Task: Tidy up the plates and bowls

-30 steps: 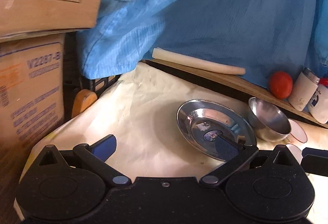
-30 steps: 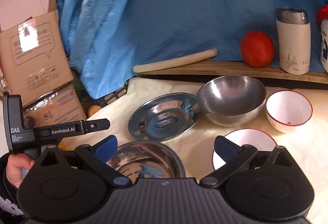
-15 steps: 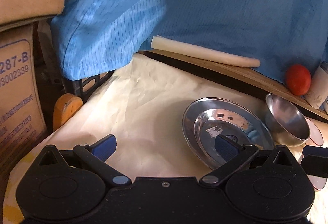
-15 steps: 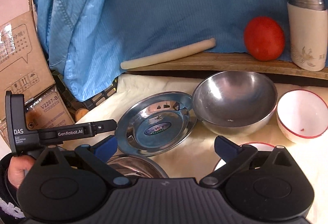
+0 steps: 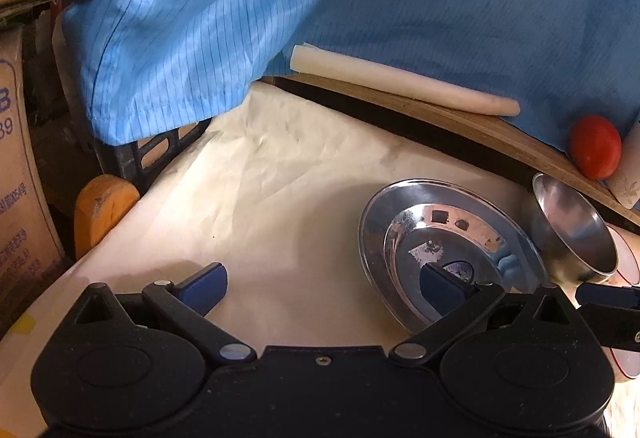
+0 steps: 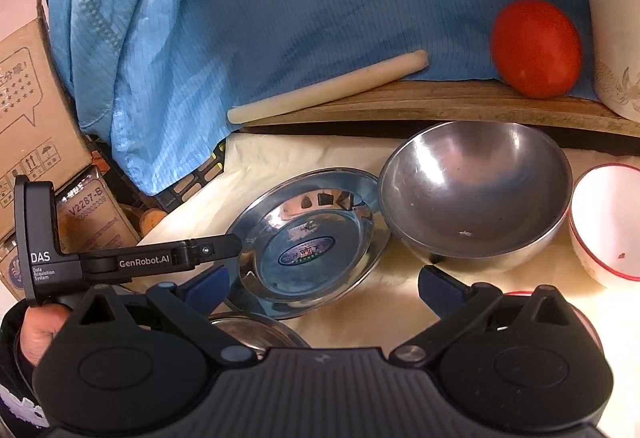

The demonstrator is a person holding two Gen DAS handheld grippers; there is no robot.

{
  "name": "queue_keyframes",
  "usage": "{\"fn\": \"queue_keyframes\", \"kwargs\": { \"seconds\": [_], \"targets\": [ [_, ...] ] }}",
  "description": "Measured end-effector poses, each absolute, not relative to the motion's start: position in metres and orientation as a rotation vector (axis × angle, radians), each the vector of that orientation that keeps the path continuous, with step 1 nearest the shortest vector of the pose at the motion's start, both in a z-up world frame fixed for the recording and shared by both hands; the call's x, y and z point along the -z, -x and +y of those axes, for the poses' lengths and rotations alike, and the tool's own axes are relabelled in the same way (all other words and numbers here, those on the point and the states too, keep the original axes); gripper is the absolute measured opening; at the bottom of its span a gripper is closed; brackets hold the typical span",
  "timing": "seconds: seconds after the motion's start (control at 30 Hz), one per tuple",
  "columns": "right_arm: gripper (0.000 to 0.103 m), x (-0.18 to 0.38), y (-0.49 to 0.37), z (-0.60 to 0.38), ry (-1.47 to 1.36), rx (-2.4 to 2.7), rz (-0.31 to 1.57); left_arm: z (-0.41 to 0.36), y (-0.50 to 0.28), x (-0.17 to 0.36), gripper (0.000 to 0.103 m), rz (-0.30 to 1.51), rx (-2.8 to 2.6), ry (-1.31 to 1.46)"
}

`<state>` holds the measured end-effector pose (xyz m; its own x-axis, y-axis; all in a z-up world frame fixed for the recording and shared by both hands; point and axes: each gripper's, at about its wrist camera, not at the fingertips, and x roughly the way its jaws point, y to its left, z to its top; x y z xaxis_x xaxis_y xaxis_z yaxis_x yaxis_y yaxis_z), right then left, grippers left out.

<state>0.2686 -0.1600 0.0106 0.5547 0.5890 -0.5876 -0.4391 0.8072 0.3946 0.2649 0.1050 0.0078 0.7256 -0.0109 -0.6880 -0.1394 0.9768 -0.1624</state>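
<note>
Just ahead of the gaping right claw [image 6: 324, 286], steel plate [image 6: 312, 246].

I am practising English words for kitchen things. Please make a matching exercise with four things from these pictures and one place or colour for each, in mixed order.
Things:
1. steel plate
2. steel bowl
3. tomato
4. white bowl

Descriptions:
a. red rim
b. on the wooden shelf
c. oval sticker inside
d. between the plate and the white bowl

Pairs: 1-c, 2-d, 3-b, 4-a
</note>
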Motion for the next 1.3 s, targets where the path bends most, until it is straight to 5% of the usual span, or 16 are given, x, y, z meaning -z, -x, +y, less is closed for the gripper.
{"fn": "queue_keyframes", "kwargs": {
  "seconds": [0.7, 1.07, 1.3],
  "targets": [
    [0.086, -0.003, -0.282, -0.148, -0.22, -0.571, 0.784, 0.107, -0.273, -0.005, 0.101, 0.741, -0.052, 0.256],
    [0.078, -0.004, -0.279, -0.142, -0.145, -0.56, 0.777, 0.098, -0.274, -0.009, 0.089, 0.739, -0.015, 0.245],
    [0.062, -0.001, -0.278, -0.136, -0.104, -0.561, 0.781, 0.097, -0.275, -0.008, 0.074, 0.741, 0.019, 0.257]
  ]
}}
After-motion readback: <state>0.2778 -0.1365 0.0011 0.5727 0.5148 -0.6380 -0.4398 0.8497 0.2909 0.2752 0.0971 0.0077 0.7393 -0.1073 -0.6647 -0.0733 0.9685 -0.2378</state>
